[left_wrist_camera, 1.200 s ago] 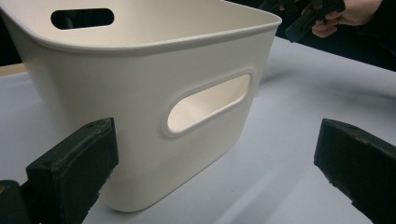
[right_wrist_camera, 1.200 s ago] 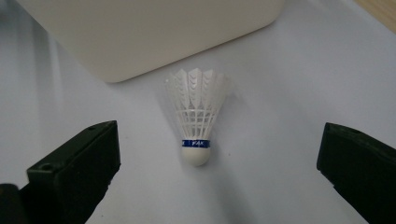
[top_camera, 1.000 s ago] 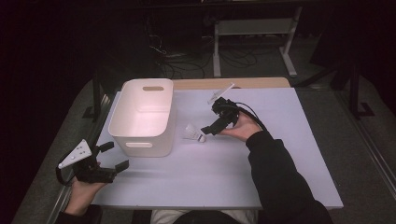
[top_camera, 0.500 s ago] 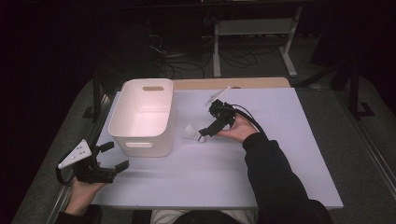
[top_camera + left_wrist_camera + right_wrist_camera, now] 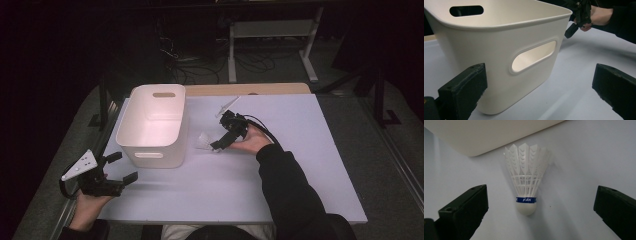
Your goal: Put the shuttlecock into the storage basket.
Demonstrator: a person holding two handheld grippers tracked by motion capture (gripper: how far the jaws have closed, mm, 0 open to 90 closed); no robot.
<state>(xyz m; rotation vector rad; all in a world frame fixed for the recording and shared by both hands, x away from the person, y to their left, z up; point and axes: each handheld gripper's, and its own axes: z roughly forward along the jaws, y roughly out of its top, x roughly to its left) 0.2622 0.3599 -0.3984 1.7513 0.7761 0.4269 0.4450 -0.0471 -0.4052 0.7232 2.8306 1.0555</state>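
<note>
A white feather shuttlecock (image 5: pixel 526 180) with a blue band lies on the pale table sheet, cork toward my right gripper (image 5: pixel 536 212), whose jaws stand wide open on either side of it. From above, the shuttlecock (image 5: pixel 204 142) lies just right of the white bin (image 5: pixel 152 125), and the right gripper (image 5: pixel 216 146) points down at it. My left gripper (image 5: pixel 122 170) rests open at the table's front left corner, facing the bin's near wall (image 5: pixel 499 62) with its handle slot.
The white bin's inside looks bare from above. A wooden strip (image 5: pixel 245 89) edges the table's far side. Behind the table stand a metal frame (image 5: pixel 270 45) and cables on a dark floor.
The right gripper has slid slightly left and nearer to the shuttlecock. The left gripper has stayed in place.
</note>
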